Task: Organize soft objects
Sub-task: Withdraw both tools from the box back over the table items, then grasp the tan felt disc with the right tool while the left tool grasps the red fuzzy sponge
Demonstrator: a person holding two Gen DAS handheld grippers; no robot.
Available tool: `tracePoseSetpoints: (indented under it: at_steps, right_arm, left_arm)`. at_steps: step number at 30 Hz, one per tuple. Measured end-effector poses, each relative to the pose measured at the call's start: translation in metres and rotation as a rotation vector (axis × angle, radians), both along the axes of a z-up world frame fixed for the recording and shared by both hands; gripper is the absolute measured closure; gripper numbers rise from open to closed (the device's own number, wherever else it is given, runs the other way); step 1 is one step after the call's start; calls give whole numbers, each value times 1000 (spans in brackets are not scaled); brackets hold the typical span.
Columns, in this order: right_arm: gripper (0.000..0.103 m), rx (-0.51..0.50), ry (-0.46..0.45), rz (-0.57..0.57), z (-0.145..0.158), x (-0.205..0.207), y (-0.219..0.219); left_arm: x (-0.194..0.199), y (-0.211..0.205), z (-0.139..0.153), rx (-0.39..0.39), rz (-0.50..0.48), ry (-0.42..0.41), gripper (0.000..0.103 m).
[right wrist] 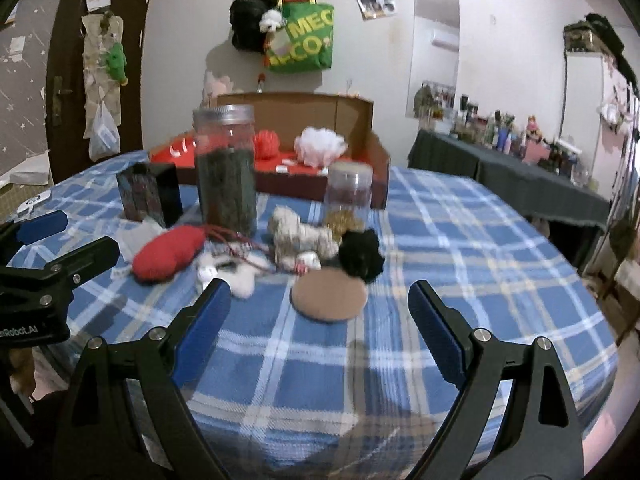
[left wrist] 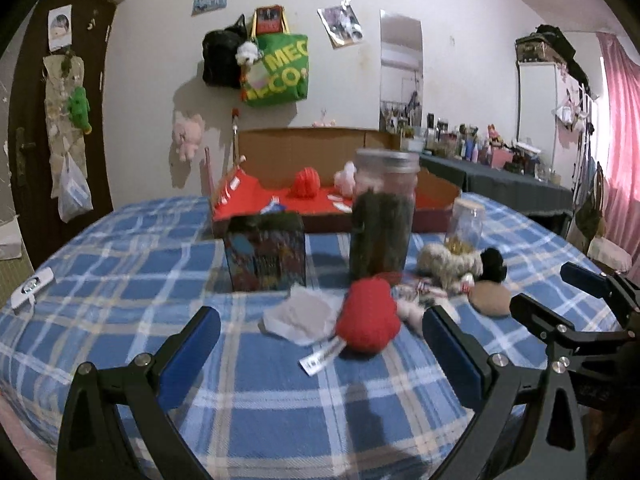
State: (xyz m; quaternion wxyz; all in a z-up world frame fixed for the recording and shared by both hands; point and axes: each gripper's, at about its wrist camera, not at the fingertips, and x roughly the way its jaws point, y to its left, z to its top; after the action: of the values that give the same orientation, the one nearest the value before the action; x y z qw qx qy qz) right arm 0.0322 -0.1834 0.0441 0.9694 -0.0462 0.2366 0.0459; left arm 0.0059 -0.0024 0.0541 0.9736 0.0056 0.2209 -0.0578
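Right wrist view — bare checked tablecloth ahead, both hand-held grippers wide apart, empty.

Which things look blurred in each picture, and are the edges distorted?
Left wrist view: the tall jar is smeared, the red plush soft; black corners, curved walls. Right wrist view: the round brown pad and checked cloth are slightly soft; same fisheye bending.

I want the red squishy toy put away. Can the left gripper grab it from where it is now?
Probably yes. The left gripper is open and the red plush lies just ahead between its fingers, with only blue plaid cloth before it. A paper scrap sits beside it, not in the way.
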Motion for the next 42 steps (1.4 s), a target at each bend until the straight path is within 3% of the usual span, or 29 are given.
tracePoseSetpoints:
  at_steps: [15, 19, 21, 24, 25, 26, 28, 34, 42]
  right_arm:
    - [12, 30, 106, 15, -14, 35, -16]
    - [12, 31, 144, 40, -18, 50, -19]
    - [13, 33, 156, 59, -19, 55, -20]
    - [24, 13, 170, 76, -20, 60, -16]
    - [33, 4, 186, 82, -22, 63, -15]
    - [46, 1, 197, 89, -24, 64, -14]
    - [50, 8, 199, 109, -25, 64, -14]
    - [75, 58, 197, 159, -22, 59, -14]
    - [80, 65, 140, 182, -10, 48, -5]
  left_arm:
    - [27, -17, -10, 22, -40, 54, 1]
    - [42, -22, -11, 15, -59, 84, 10]
    - [51, -24, -12, -1, -80, 116, 20]
    - [62, -27, -16, -5, -94, 156, 31]
    - [65, -28, -18, -2, -104, 172, 34]
    - [67, -29, -18, -2, -113, 184, 42]
    - [70, -31, -21, 0, -135, 206, 60]
    - [71, -31, -22, 0, -158, 224, 62]
    - [64, -33, -13, 9, -179, 191, 62]
